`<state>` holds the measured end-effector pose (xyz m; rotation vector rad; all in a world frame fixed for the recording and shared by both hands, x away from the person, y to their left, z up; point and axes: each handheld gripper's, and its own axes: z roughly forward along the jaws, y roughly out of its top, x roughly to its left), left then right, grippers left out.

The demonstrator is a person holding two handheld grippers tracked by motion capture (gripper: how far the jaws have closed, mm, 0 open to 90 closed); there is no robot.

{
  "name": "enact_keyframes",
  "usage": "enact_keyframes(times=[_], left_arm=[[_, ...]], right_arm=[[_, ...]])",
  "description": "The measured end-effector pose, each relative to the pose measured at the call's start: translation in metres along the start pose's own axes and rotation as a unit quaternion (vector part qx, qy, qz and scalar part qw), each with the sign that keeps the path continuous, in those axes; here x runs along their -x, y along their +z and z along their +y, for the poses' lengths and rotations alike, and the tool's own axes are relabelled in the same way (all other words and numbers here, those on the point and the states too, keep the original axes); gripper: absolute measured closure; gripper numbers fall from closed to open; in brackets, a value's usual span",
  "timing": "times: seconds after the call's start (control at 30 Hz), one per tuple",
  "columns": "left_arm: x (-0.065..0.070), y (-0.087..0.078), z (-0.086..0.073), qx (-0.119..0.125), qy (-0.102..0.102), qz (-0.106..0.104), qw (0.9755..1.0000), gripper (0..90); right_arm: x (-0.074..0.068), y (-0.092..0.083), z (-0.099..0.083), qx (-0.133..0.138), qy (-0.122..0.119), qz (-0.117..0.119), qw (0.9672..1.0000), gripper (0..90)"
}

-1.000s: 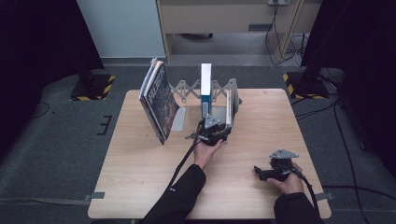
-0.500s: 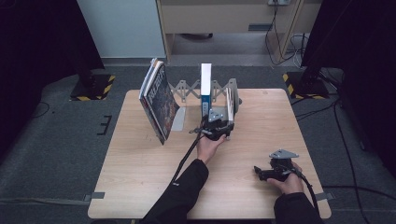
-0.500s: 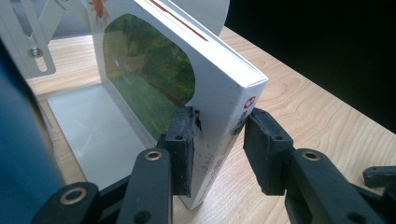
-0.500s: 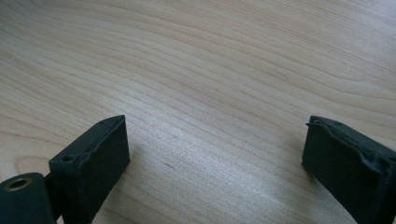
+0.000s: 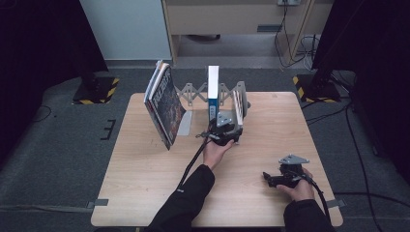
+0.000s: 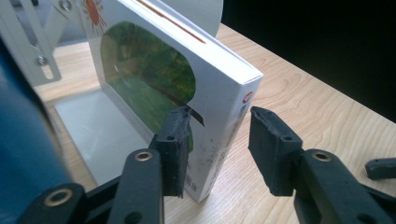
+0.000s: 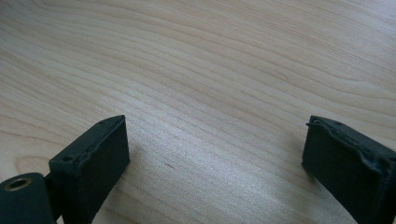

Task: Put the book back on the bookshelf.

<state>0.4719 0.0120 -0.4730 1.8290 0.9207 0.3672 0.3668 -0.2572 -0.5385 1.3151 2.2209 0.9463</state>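
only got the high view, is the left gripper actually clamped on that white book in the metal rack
observer: no. The left gripper straddles the spine edge of the white paperback book, with a clear gap beside one black pad. Its jaws have just been opening.
operator: is the book upright
observer: it is tilted, with its near bottom corner on the light wooden table.
operator: and the right one
observer: the right gripper is open, with nothing but bare wood between its jaws.
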Motion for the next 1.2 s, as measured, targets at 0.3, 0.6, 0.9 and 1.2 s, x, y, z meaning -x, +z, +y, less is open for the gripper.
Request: enact_keyframes(times=[0.3, 0.6, 0.9, 1.2], left_arm=[[-0.005, -0.045, 0.002, -0.022, 0.042, 0.000, 0.9989, 47.6], [-0.019, -0.101, -0.015, -0.046, 0.041, -0.009, 0.9981, 40.3], [-0.041, -0.144, -0.058, -0.081, 0.028, 0.000, 0.9963, 32.9], [-0.079, -0.183, -0.100, -0.130, -0.006, 0.030, 0.9911, 24.1]], right_arm=[[0.000, 0.000, 0.000, 0.000, 0.000, 0.000, 1.0000, 7.5], [0.000, 0.000, 0.000, 0.000, 0.000, 0.000, 1.0000, 7.4], [0.000, 0.000, 0.000, 0.000, 0.000, 0.000, 1.0000, 7.3], [-0.002, -0.003, 0.000, -0.005, 0.009, -0.007, 0.9999, 12.9]])
